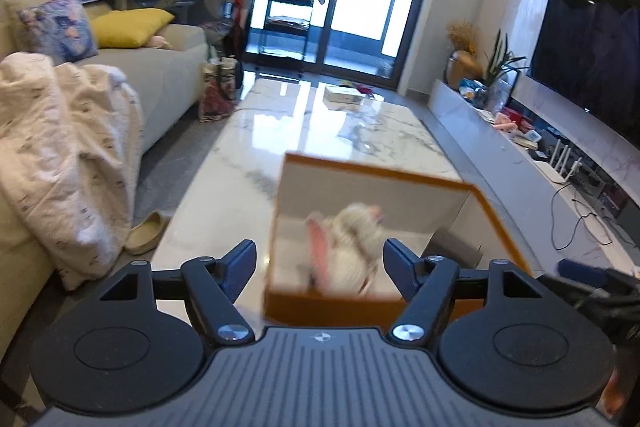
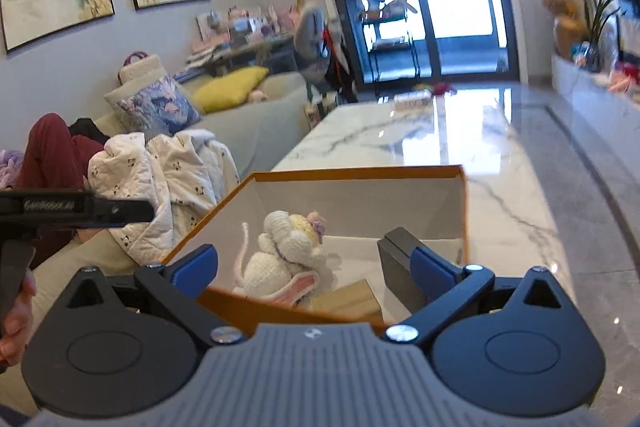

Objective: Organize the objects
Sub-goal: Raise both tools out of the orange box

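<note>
A crocheted rabbit (image 2: 286,259) lay inside an open orange box (image 2: 360,174) on the marble counter (image 2: 440,131), its long axis running roughly from the near wall toward the far one. A small wooden block (image 2: 348,297) sat just beside it against the near wall. Both tools hung above the box's near edge, pointing down into it. The right tool (image 2: 298,263) stood spread with nothing between its pads, the rabbit directly ahead in the gap. The left tool (image 1: 320,263) was likewise spread and empty, the rabbit ahead and slightly right. Neither touched the toy; the right looked the better aligned of the two.
</note>
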`<state>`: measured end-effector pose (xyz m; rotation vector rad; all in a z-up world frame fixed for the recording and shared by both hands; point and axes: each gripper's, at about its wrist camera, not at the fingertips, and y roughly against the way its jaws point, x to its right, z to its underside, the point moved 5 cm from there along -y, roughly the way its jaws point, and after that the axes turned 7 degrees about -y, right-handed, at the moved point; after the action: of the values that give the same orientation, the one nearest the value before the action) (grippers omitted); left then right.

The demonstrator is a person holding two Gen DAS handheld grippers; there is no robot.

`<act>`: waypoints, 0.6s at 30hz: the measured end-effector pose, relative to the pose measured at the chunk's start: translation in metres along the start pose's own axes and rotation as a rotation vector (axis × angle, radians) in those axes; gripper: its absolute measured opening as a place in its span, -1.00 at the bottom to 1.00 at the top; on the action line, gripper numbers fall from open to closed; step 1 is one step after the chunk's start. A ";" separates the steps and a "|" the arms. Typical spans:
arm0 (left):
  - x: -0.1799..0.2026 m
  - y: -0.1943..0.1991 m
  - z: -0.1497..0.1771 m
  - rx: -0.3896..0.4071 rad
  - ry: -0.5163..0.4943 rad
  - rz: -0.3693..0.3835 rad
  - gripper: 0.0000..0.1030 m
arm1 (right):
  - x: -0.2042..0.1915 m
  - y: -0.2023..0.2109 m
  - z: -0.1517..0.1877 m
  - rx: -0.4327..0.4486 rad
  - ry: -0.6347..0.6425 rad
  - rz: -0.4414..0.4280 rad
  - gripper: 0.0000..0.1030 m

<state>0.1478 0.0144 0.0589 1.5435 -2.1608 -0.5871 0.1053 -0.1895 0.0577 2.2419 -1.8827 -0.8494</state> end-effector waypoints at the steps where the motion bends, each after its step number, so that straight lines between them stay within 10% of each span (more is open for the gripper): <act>1: -0.003 0.004 0.010 -0.011 0.018 -0.003 0.60 | 0.001 0.008 0.008 0.001 -0.003 -0.002 0.98; 11: 0.032 -0.004 0.105 -0.260 -0.039 0.096 0.60 | 0.013 0.049 0.061 -0.064 -0.020 0.015 0.98; 18: 0.043 -0.026 0.139 -0.355 -0.166 0.030 0.60 | 0.033 0.052 0.081 -0.112 0.028 0.058 0.98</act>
<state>0.0770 -0.0205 -0.0661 1.3070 -2.0511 -1.0572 0.0246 -0.2099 -0.0009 2.1130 -1.8309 -0.8869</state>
